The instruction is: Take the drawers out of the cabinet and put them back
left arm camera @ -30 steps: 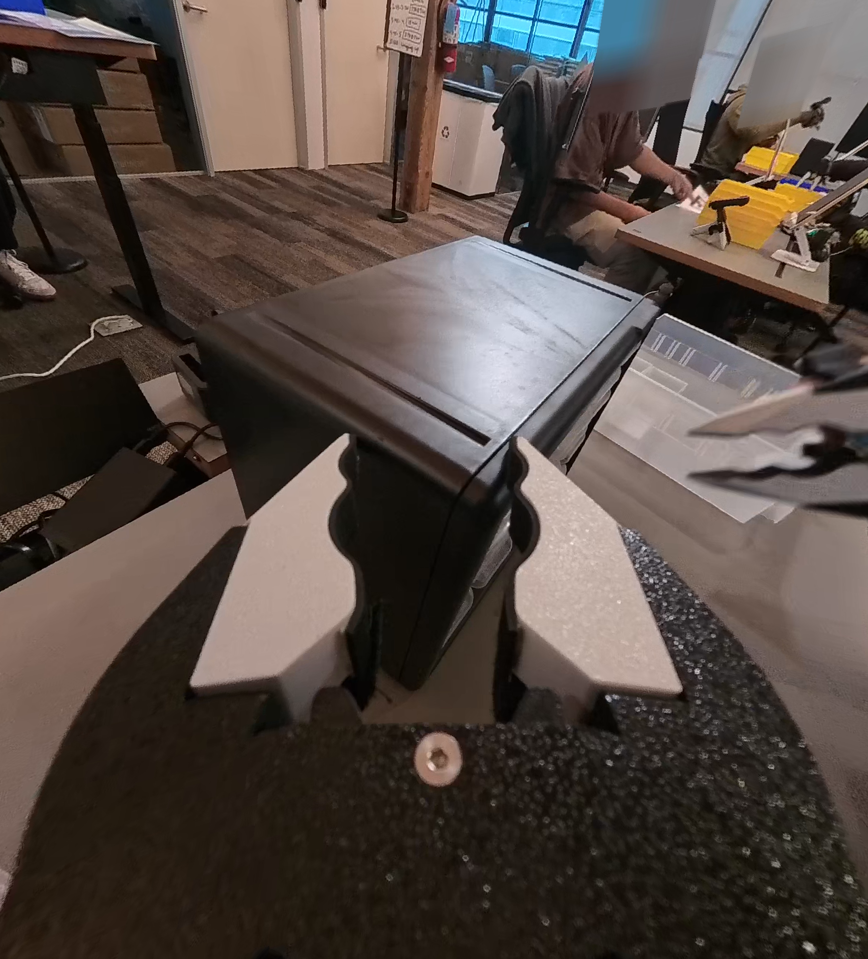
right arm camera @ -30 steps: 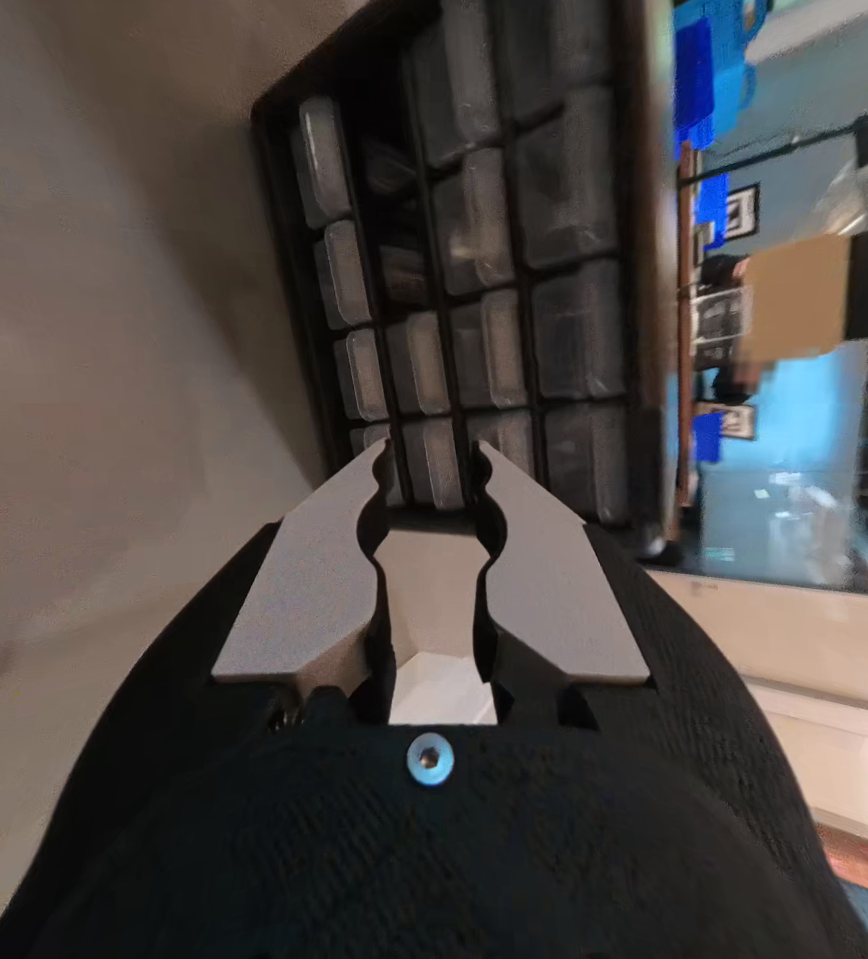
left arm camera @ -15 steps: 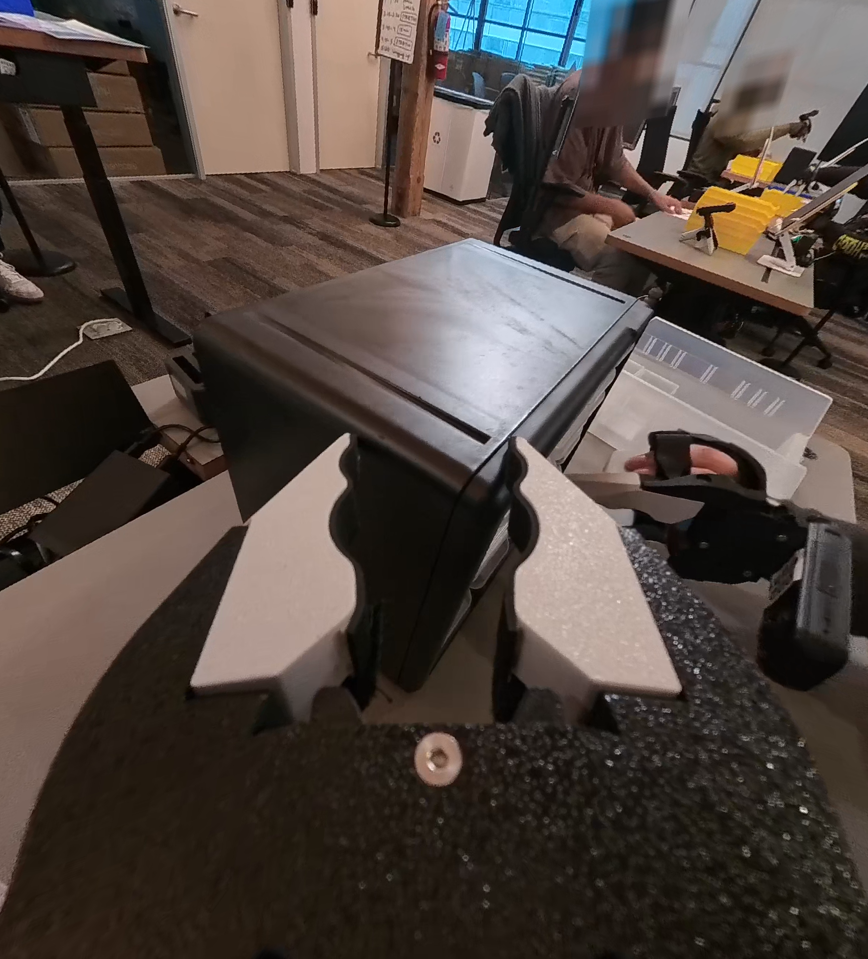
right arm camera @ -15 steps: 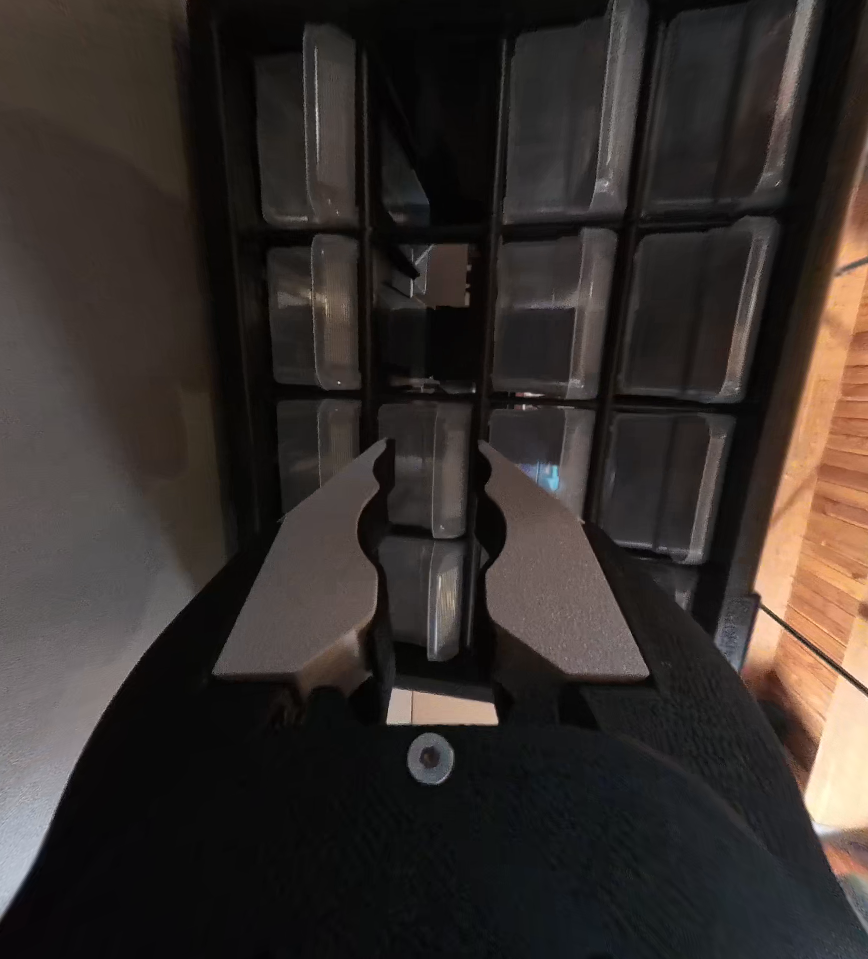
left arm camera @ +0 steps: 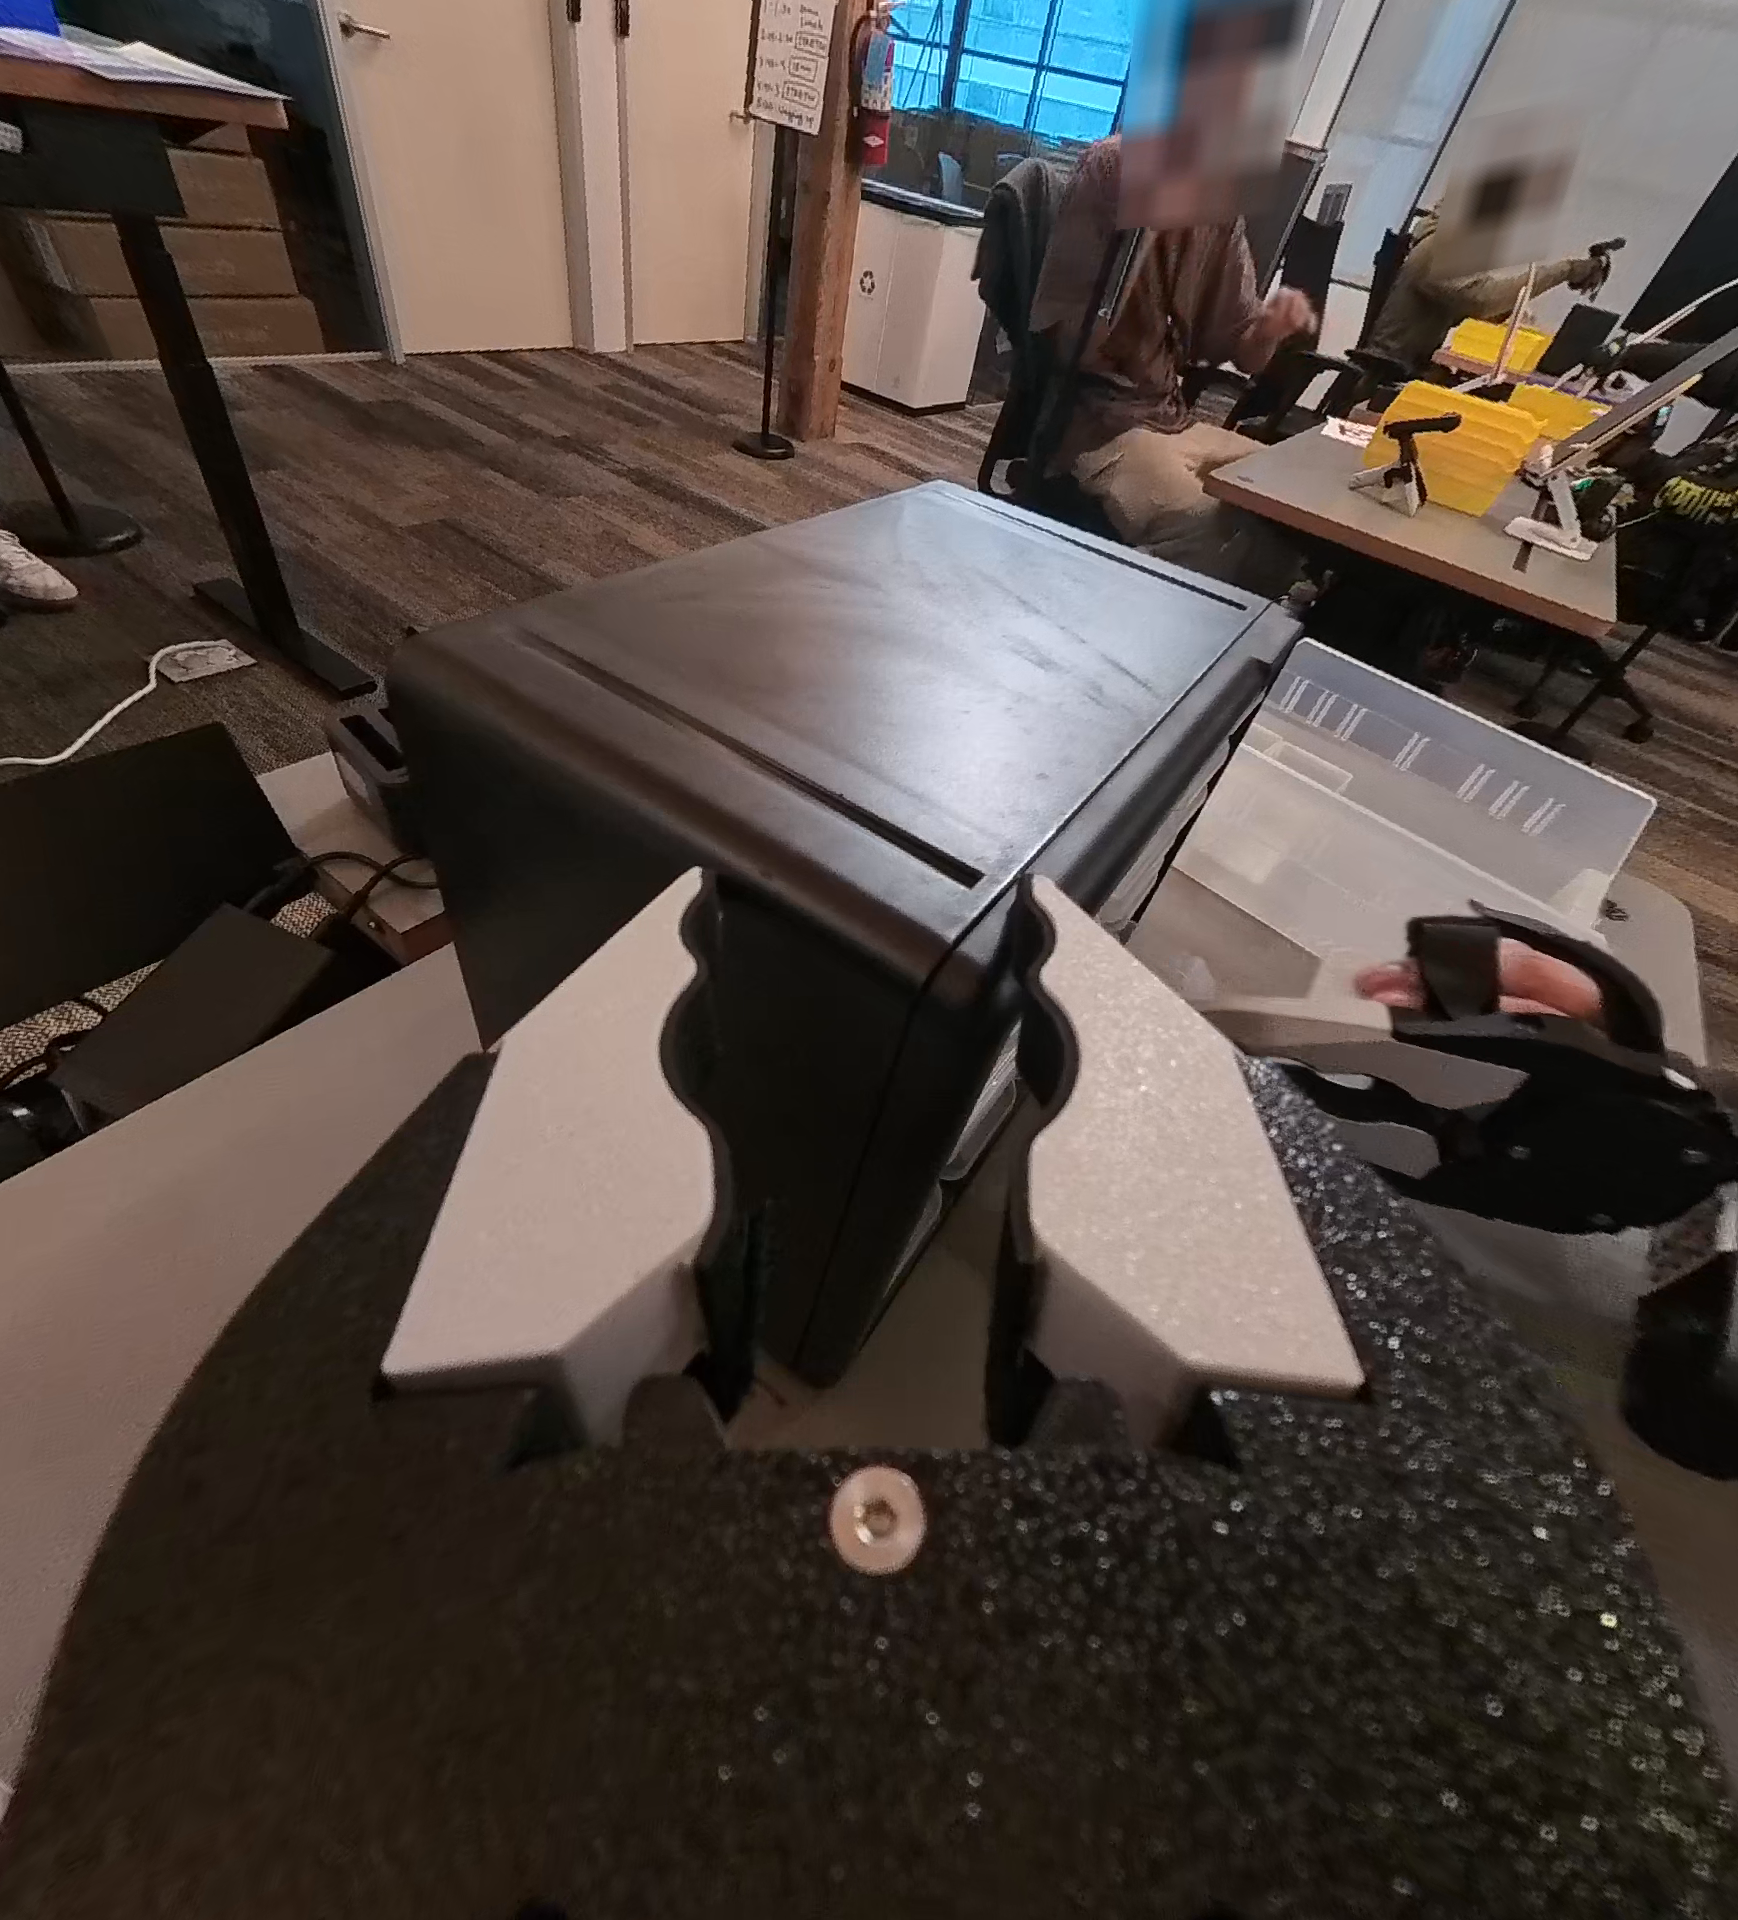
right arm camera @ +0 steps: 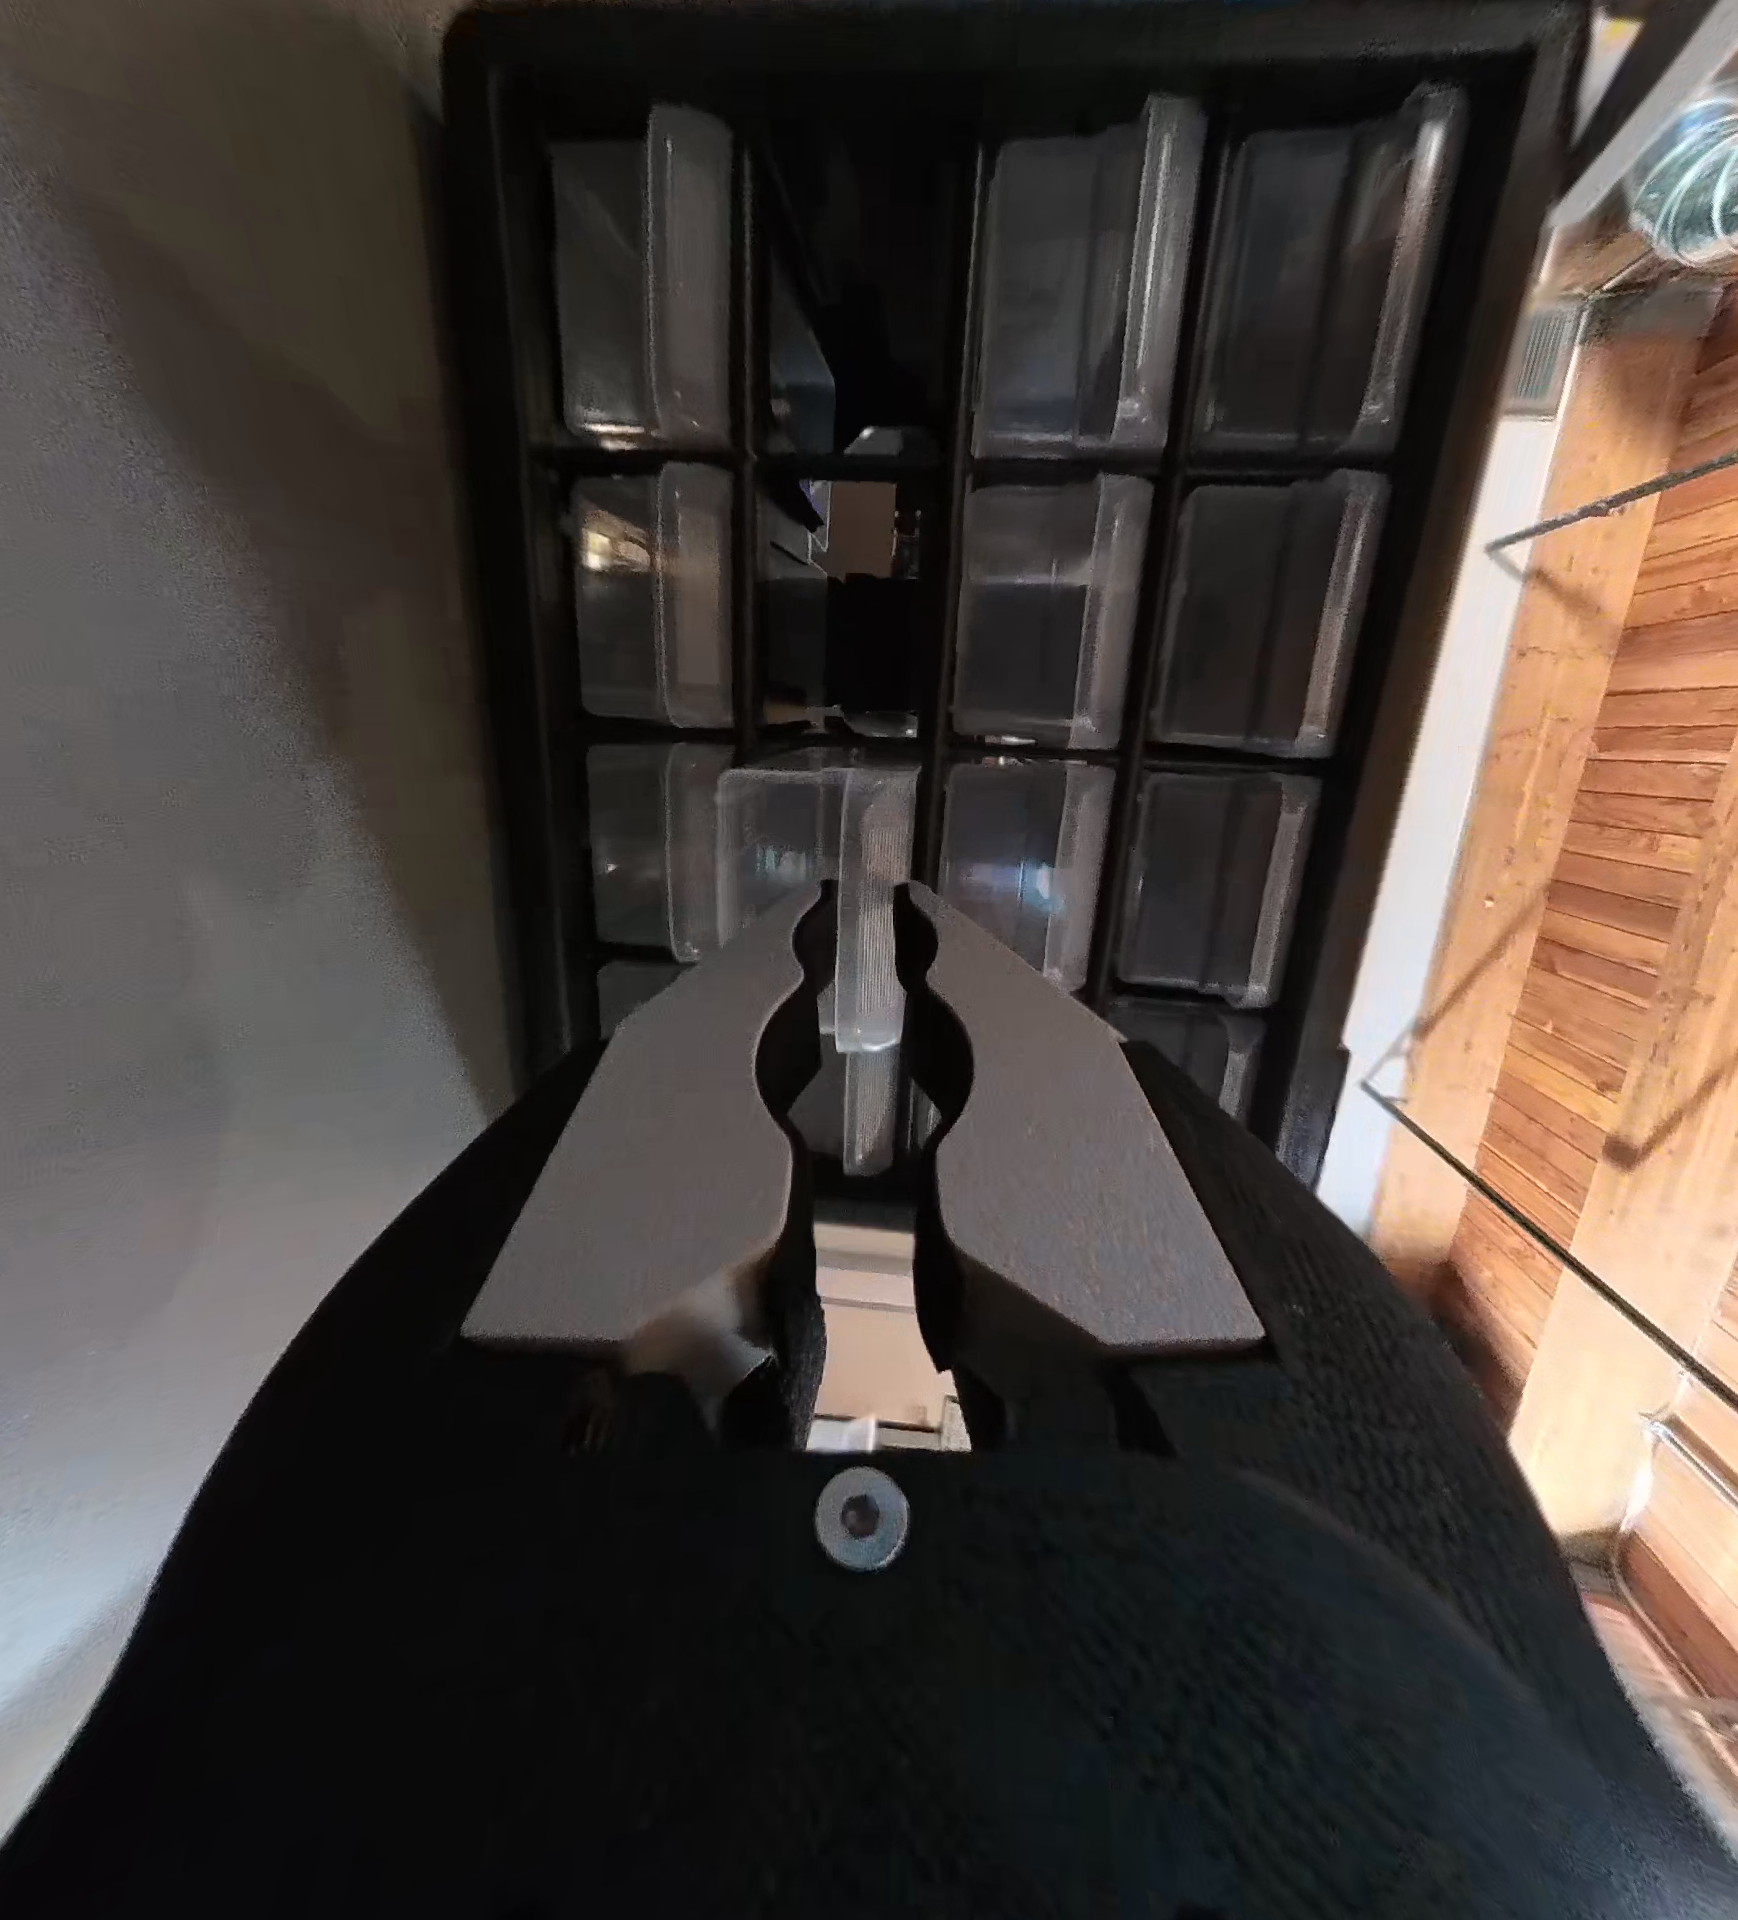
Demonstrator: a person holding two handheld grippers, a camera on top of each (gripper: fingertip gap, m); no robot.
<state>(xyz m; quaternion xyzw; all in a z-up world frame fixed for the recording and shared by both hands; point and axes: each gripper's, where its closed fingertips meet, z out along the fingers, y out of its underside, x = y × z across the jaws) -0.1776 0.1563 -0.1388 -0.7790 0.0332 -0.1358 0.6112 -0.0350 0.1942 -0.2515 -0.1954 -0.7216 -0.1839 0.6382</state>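
Note:
The black cabinet (left arm camera: 844, 707) stands on the grey table (left arm camera: 169, 1195). My left gripper (left arm camera: 860, 904) is shut on the cabinet's near upper corner, one finger on each side. In the right wrist view the cabinet's front (right arm camera: 948, 623) shows a grid of clear drawers. My right gripper (right arm camera: 865, 894) is shut on the handle tab of one clear drawer (right arm camera: 792, 831) in the second column. That drawer sticks out a little from its slot. Two slots above it (right arm camera: 854, 592) are empty and dark.
A clear plastic bin (left arm camera: 1416, 831) lies on the table beyond the cabinet's right side. The hand (left arm camera: 1530, 997) holding the right gripper is low at the cabinet's front. Black boxes and cables (left arm camera: 117, 935) lie left of the cabinet. People sit at desks behind.
My right gripper has swung in to face the cabinet's front and shut on a drawer's handle tab; the drawer now sticks out slightly. The left gripper has stayed on the cabinet.

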